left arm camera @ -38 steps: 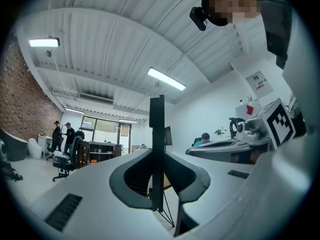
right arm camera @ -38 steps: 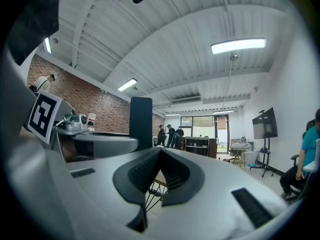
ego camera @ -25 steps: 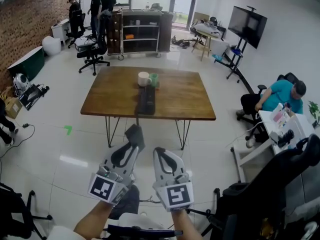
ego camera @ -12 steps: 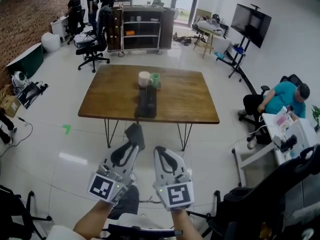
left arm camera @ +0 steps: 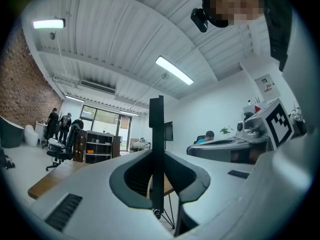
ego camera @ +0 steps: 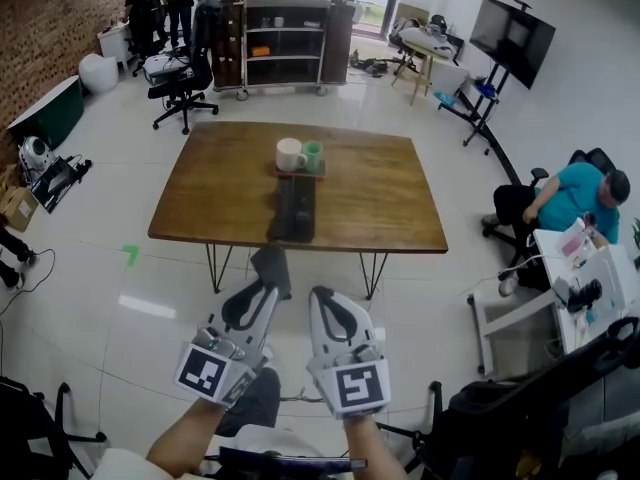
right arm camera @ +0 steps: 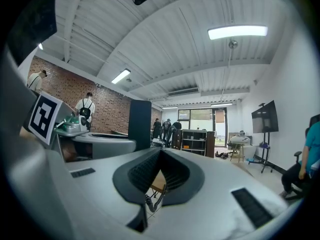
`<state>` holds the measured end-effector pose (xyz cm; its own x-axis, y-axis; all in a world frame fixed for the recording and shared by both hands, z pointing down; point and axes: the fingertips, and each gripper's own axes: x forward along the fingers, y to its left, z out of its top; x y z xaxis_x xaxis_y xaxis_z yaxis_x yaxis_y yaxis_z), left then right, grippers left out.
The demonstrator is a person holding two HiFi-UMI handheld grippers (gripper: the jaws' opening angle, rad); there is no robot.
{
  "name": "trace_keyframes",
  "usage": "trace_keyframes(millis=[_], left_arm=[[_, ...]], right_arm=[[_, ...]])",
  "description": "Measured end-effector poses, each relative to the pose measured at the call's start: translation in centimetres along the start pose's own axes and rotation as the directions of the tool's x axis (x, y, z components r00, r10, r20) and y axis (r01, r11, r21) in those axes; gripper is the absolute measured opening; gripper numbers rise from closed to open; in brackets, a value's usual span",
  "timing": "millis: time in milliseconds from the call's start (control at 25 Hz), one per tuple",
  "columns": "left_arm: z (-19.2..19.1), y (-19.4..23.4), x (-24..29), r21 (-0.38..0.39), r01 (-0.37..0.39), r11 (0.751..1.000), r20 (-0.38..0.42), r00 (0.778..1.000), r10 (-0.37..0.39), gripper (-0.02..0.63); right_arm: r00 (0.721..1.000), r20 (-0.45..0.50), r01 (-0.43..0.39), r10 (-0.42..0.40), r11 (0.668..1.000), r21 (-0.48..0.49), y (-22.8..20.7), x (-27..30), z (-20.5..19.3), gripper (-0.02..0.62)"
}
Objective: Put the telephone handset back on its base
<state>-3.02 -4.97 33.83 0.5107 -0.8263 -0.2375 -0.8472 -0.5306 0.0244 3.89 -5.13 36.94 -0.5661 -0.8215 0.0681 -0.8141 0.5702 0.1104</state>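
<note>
A black telephone base [ego camera: 293, 208] lies near the front edge of the wooden table [ego camera: 380, 198], some way ahead of me. My left gripper [ego camera: 267, 290] is held low in front of my body, short of the table. It is shut on the dark handset [ego camera: 270, 270], which sticks up past its tips. In the left gripper view the handset [left arm camera: 156, 134] shows edge-on as a thin slab between the jaws. My right gripper [ego camera: 319, 299] hangs beside it with its jaws together and nothing in them. In the right gripper view the handset [right arm camera: 140, 124] stands to the left, and a coiled cord [right arm camera: 152, 200] shows below the jaws.
A white mug [ego camera: 289, 155] and a green cup [ego camera: 311, 157] stand on the table behind the base. A black office chair [ego camera: 540, 408] is close at my right, and a seated person [ego camera: 565, 198] is further right. A shelf unit [ego camera: 280, 53] and other chairs stand at the back.
The table has come a little nearer and sits lower in the view. Both grippers keep their places, the left still holding the handset.
</note>
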Motion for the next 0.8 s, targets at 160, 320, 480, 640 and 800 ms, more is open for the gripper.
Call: trace_keyframes(millis=[160, 320, 480, 640, 800], left_arm=[[-0.9, 1.1, 2.2, -0.020, 0.008, 1.000, -0.017, 1.000, -0.009, 0.063], [-1.7, 2.4, 4.0, -0.055, 0.026, 0.998, -0.040, 0.999, -0.029, 0.063], [-2.6, 4.0, 5.7, -0.075, 0.035, 0.997, -0.062, 0.997, -0.040, 0.063], [-3.3, 5.4, 7.3, -0.089, 0.037, 0.995, -0.079, 0.996, -0.044, 0.063], [-4.0, 7.4, 8.4, -0.096, 0.031, 0.995, -0.088, 0.995, -0.039, 0.063]], right_arm=[[1.000, -0.010, 0.004, -0.004, 1.000, 0.009, -1.6, 1.9, -0.2, 0.000], [1.000, -0.025, 0.007, -0.007, 1.000, 0.012, -2.6, 4.1, -0.3, 0.000], [0.999, -0.039, 0.011, -0.010, 1.000, 0.016, -3.4, 6.4, -0.4, 0.000], [0.998, -0.055, 0.010, -0.009, 1.000, 0.016, -4.4, 8.5, -0.6, 0.000], [0.998, -0.070, 0.014, -0.013, 1.000, 0.022, -5.0, 10.9, -0.9, 0.000]])
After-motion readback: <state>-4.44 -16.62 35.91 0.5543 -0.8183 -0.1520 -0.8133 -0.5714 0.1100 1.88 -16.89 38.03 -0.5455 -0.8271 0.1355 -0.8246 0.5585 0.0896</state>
